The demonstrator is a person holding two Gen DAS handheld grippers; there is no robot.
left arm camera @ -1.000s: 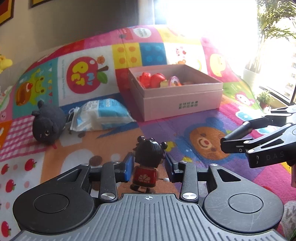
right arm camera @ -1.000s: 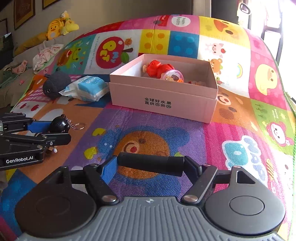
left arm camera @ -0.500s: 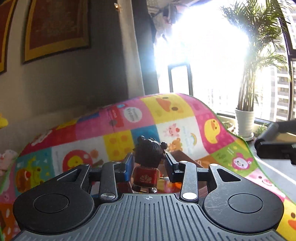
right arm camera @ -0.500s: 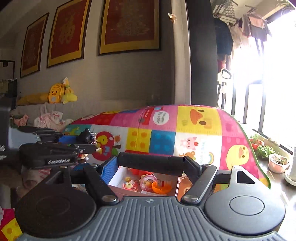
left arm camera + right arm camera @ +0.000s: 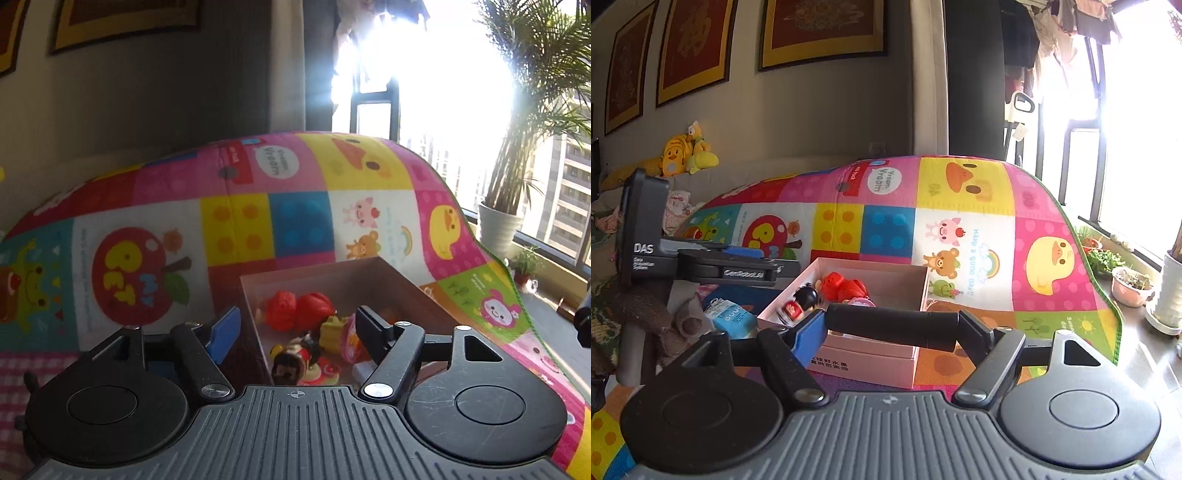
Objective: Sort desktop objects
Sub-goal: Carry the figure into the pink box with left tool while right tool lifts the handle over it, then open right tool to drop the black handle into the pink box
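One doll [image 5: 295, 363] below opening left gripper [image 5: 293, 332]; over box [image 5: 417, 291]

both wrist views over box [image 5: 332, 273]

Right hand-held gripper [image 5: 892, 325], pads closed on a black cylinder [image 5: 892, 324] held crosswise. Beyond it, an open pink box [image 5: 871, 360] on the colourful play mat [image 5: 979, 229] holds red toys [image 5: 844, 285]. The left hand-held gripper [image 5: 783, 263], jaws opening, reaches in from the left above the box; a tilted doll figurine [image 5: 801, 302] is at the box's near-left rim.
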